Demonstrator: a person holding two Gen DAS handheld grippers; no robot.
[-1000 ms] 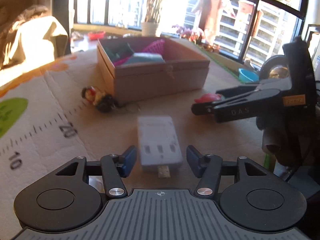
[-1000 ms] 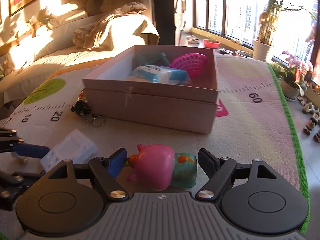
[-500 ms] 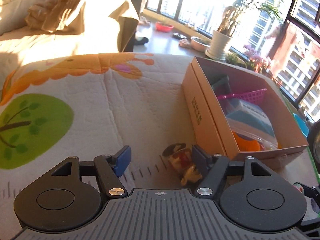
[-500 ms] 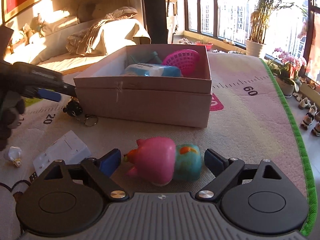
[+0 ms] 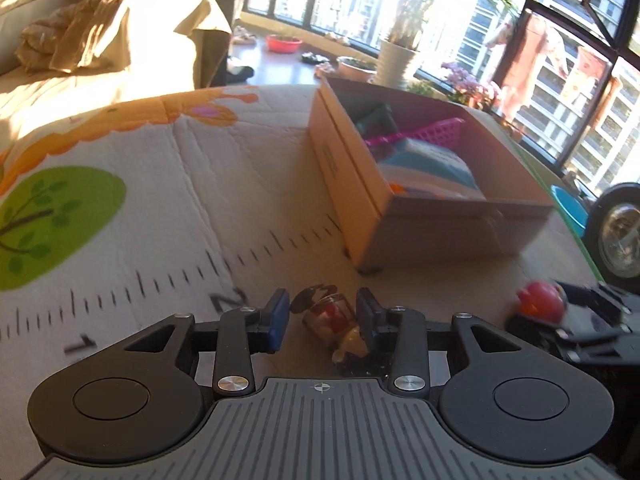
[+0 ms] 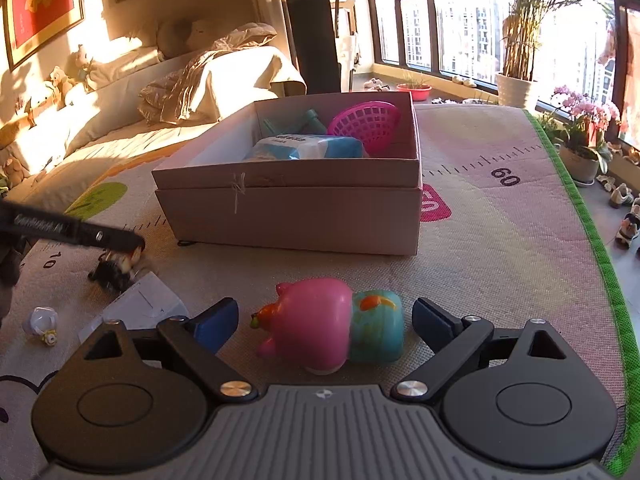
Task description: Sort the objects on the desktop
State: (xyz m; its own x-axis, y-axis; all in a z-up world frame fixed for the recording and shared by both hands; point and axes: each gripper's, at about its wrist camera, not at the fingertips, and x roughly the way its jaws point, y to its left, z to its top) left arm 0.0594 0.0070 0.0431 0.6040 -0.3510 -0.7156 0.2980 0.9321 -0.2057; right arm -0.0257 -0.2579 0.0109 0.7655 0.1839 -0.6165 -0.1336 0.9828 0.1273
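left wrist view: the left gripper (image 5: 322, 320) is now closing in around the small figurine keychain (image 5: 334, 326), which half a second ago was lying ahead of the right fingertip; the jaws are narrower than before, the right blue pad touching the toy, the left pad just beside it, so whether it is fully clenched i cannot tell. one cardboard box (image 5: 432, 216) is sitting at 1 o'clock, its near corner close beyond the fingertips, and open play mat (image 5: 140, 208) is stretching from 9 to 12 o'clock. one red-pink toy (image 5: 540, 300) is showing at 3 o'clock, beside the other tool.

right wrist view: the right gripper (image 6: 324, 318) is staying released, its jaws spread wide on either side of the one pink-and-teal pig toy (image 6: 332, 324), neither pad touching it, much as half a second ago. the left gripper is now lower at 9 o'clock, its tip on the keychain. one white adapter (image 6: 140, 308) is lying just beside the left pad, one small white bulb charm (image 6: 40, 320) further toward 9. the box is sitting at 12 o'clock holding one pink basket (image 6: 366, 122) and one blue pack (image 6: 304, 148); bare mat is lying between pig and box, its green border (image 6: 592, 240) running along 3 o'clock.
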